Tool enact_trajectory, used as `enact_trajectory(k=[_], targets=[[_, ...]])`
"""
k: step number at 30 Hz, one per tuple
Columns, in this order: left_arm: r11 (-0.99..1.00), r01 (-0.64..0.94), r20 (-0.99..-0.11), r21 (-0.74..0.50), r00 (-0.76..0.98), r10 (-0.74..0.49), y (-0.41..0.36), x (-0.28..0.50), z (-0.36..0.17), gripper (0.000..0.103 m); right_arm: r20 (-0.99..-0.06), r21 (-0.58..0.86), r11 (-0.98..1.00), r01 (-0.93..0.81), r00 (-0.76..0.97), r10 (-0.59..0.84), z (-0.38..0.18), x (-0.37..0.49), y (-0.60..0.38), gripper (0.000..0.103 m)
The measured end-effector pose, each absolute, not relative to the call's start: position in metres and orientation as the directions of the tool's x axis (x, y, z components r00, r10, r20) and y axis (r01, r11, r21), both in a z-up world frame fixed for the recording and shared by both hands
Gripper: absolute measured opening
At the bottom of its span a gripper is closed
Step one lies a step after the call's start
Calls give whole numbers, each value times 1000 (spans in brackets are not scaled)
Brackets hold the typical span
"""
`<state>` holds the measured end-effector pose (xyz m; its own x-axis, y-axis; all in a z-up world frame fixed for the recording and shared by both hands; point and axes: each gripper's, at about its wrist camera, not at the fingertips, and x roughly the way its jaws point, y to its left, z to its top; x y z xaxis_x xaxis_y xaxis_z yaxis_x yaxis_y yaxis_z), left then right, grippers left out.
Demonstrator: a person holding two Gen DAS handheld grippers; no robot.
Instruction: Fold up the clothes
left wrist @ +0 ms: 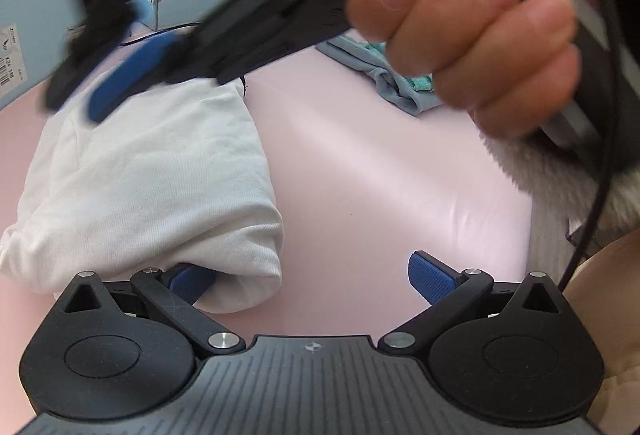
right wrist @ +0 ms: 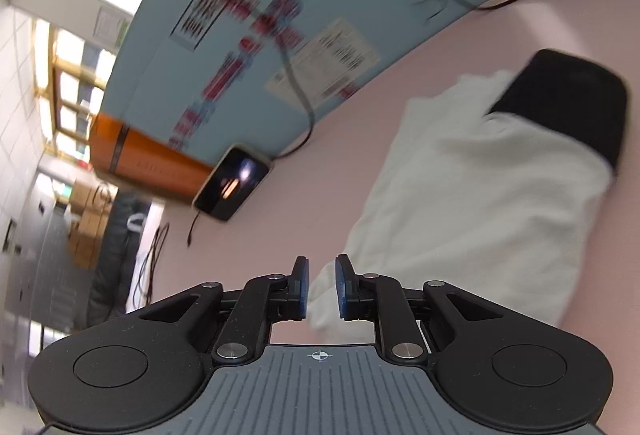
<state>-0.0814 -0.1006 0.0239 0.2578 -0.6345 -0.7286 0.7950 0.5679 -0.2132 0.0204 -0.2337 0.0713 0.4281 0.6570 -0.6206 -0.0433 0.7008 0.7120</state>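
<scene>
A: Right, status on the white garment (left wrist: 152, 171)?

B: It lies bunched into a soft roll, left of centre in the left wrist view, on the pink tabletop (left wrist: 380, 175). Left gripper (left wrist: 312, 275) is spread wide, holding nothing; its left pad sits against or under the roll's near end. Right gripper (right wrist: 322, 287) has a narrow gap between pads with a corner of the cloth just behind. Can't tell if it's pinching anything; looks free.

A: Handling?

B: My read: light, limp knit, no stiffness. It will sag and drag, so pinch at a hem or corner, not mid-panel. Layers may slip over each other.

A: That dark patch in the right wrist view?

B: Black section (right wrist: 568, 103) at the far end, upper right. Can't tell whether it's part of the same piece.

A: Surroundings?

B: Tabletop smooth, slightly glossy, so cloth should slide easily. Blue boxes (right wrist: 248, 35) along the back edge, a phone (right wrist: 232, 187) with a cable left of centre. Another bluish garment (left wrist: 384, 75) lies upper centre in the left wrist view, partly behind the person's hand (left wrist: 472, 35) holding the other tool.
</scene>
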Motion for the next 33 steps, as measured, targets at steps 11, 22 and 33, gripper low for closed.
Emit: enact_trajectory(k=[11, 22, 33], targets=[[554, 755, -688, -351, 193, -699, -94, -74, 21, 103, -704, 616, 786, 54, 485, 519, 59, 38, -258, 21], [542, 736, -684, -405, 149, -714, -97, -70, 21, 103, -784, 537, 835, 118, 435, 443, 20, 58, -254, 12], [599, 690, -702, -406, 185, -688, -98, -71, 32, 103, -731, 580, 810, 87, 493, 471, 29, 44, -262, 30]])
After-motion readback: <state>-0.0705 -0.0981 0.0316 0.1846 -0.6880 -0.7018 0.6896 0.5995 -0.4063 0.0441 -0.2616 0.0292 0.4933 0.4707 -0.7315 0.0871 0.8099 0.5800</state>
